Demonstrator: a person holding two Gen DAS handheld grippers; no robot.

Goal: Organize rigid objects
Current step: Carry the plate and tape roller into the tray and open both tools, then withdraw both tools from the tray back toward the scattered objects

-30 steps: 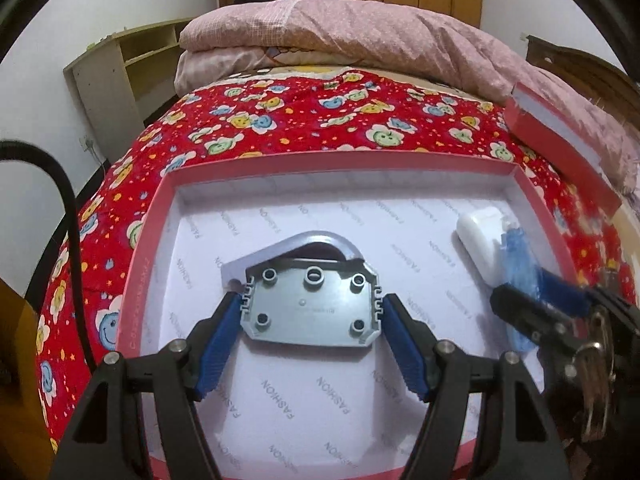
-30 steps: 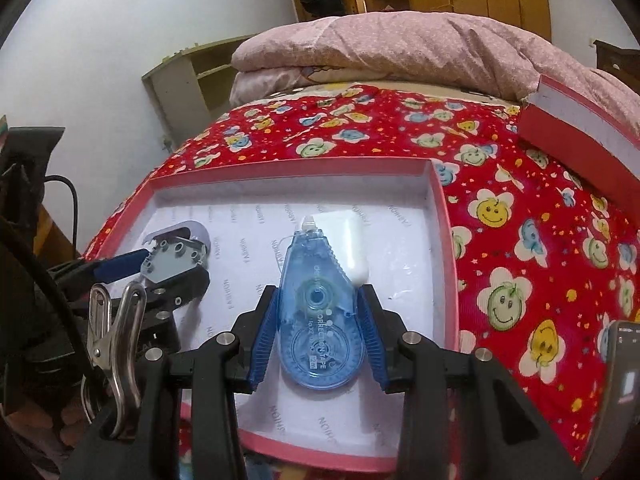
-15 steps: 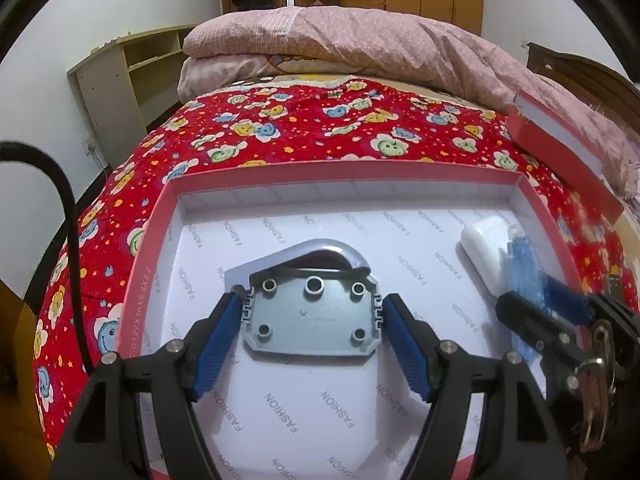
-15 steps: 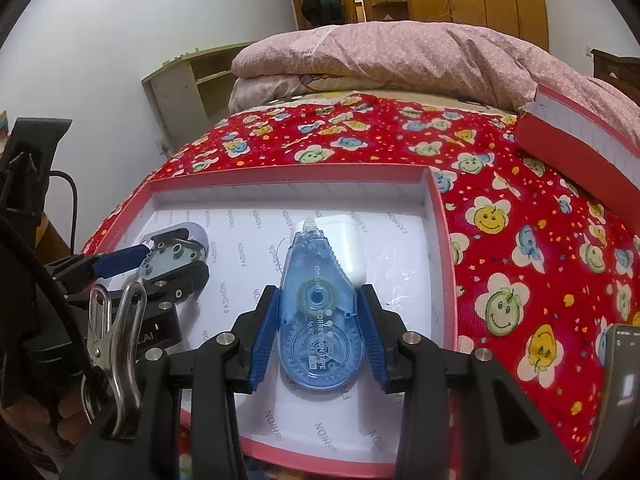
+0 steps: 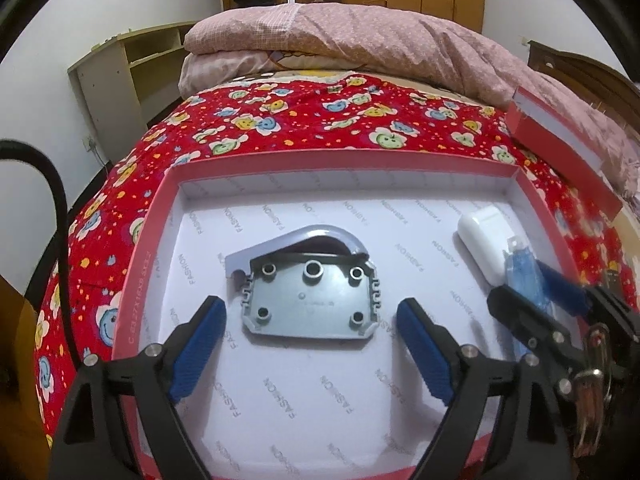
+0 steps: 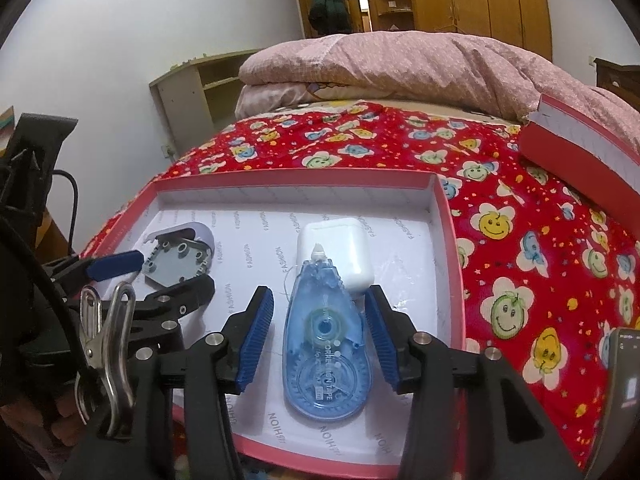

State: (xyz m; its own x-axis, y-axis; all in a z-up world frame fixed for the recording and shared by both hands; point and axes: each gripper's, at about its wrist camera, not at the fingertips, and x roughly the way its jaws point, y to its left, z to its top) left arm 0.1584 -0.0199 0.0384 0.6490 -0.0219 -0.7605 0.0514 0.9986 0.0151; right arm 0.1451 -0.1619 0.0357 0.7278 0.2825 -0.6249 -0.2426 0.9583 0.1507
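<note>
Left wrist view: left gripper (image 5: pixel 310 344) poised over a shallow red-rimmed box (image 5: pixel 344 160) on a red flower-print bedspread (image 5: pixel 304 120), jaws opening, blue pads (image 5: pixel 198 350) clear of a grey metal part (image 5: pixel 310 304) lying flat on the box's white lining between them. Curved pale piece behind that part only half seen, its underside hidden. At right, a white case (image 5: pixel 482 236) in the box's far right corner, with a blue correction tape dispenser (image 5: pixel 522 276) just beside it, mostly masked by the right gripper (image 5: pixel 536 292). Red box lid (image 5: pixel 560 140) at the bed's right edge, cut short by the lens rim. Pink quilt (image 5: pixel 360 48) heaped at the far end.

Right wrist view: right gripper straddling the correction tape dispenser, which lay flat near the box's front right, nose touching the white case. Jaws opening, narrow gaps on both sides, pads off the plastic. Lettering on the dispenser only partly legible. At left, grey metal part partly blocked by the left gripper's fingers. Dark object at bottom right cropped, not identifiable. Part of a hand glimpsed at bottom left, in shadow.
</note>
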